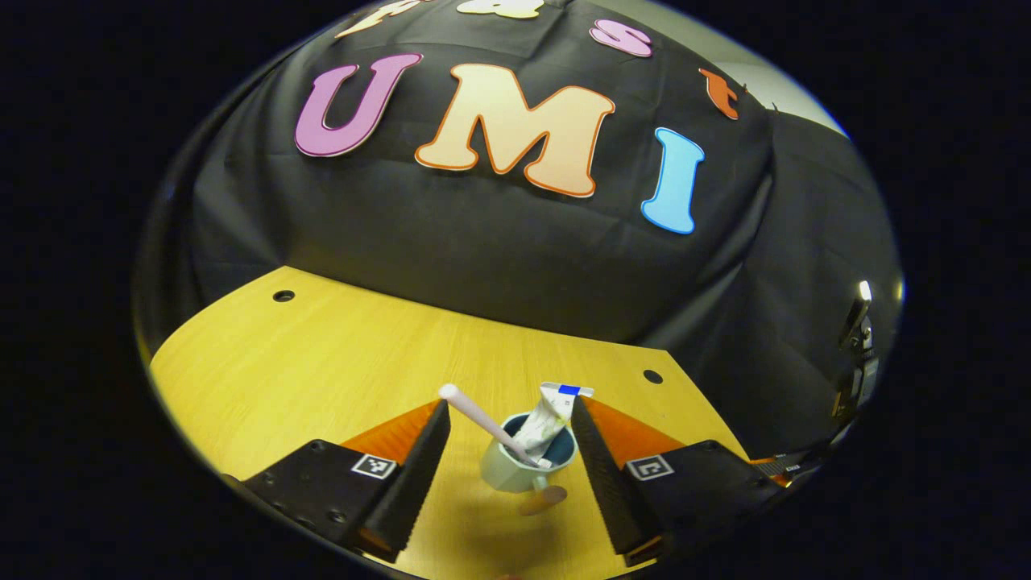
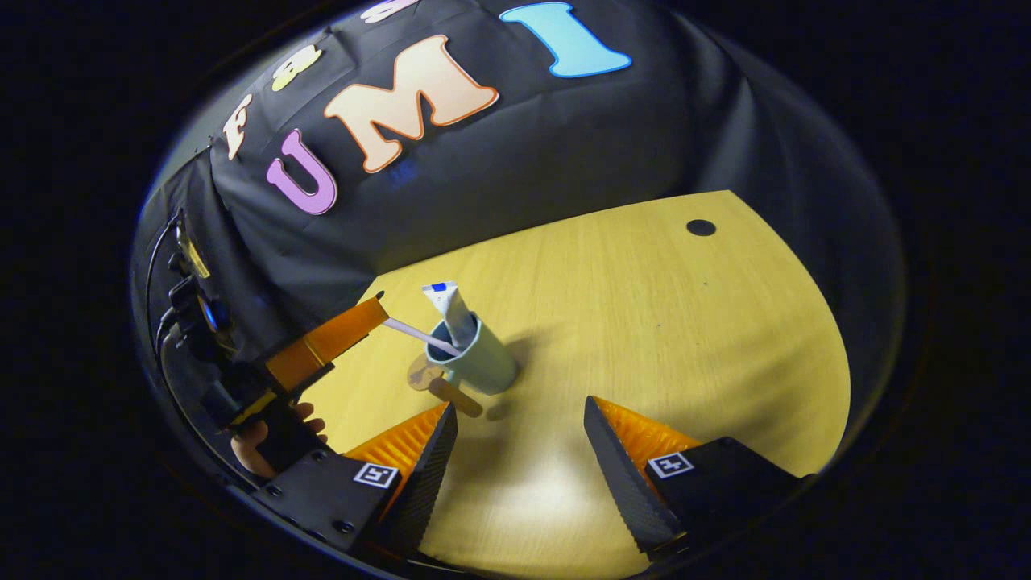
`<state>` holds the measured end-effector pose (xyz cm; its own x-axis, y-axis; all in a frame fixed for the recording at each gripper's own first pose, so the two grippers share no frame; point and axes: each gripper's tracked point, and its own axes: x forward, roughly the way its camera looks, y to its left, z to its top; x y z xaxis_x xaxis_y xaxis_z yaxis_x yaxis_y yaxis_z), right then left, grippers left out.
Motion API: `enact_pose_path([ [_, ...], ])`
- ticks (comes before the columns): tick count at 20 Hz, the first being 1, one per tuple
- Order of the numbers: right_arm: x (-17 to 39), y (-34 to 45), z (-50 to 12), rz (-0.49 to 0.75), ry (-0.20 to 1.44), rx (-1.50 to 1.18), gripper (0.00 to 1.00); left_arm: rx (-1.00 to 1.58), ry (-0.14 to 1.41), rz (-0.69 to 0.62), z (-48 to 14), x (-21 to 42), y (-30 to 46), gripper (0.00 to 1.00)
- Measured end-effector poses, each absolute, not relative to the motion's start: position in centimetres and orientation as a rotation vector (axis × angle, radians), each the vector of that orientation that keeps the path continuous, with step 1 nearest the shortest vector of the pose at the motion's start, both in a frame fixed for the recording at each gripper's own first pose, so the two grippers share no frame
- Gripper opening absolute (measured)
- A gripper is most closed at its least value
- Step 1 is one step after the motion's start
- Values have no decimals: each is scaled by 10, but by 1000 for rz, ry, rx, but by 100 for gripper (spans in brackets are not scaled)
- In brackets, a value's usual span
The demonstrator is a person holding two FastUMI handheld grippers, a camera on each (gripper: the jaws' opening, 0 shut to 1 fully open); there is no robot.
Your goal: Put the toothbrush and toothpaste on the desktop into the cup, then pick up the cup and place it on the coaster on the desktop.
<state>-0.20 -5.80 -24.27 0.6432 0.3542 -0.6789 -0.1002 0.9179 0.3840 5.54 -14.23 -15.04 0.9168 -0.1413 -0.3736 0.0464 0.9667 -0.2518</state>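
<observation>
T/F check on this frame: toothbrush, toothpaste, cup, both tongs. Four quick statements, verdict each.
1. The toothbrush and toothpaste stand in the cup. True.
2. The cup lies on its side. False: it stands upright on the desktop.
3. The left tongs are shut on the cup. False: open, the cup between the fingers with gaps.
4. The right tongs are open and hold nothing. True.

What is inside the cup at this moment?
The cup holds a toothbrush, its handle leaning out over the rim, and a toothpaste tube standing up with its crimped end on top. Their lower ends are hidden by the cup wall.
</observation>
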Motion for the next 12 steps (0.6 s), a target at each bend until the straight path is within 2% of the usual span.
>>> enact_pose_path([
  [2,0,-42,-246,286,877,309,98,-211,386,-88,-148,49,-127,95],
  [3,0,-36,-247,291,900,295,94,-195,391,-89,-149,44,-119,95],
  [4,3,-28,-248,295,919,285,94,-177,402,-89,-151,37,-112,95],
  [5,6,-17,-247,306,936,283,98,-153,410,-89,-152,31,-102,95],
  [6,9,-6,-248,317,958,277,94,-128,404,-88,-151,26,-91,96],
  [7,12,3,-250,320,975,261,99,-108,396,-84,-149,23,-81,95],
  [12,31,37,-266,306,1073,186,99,-63,403,-66,-154,4,-30,95],
])
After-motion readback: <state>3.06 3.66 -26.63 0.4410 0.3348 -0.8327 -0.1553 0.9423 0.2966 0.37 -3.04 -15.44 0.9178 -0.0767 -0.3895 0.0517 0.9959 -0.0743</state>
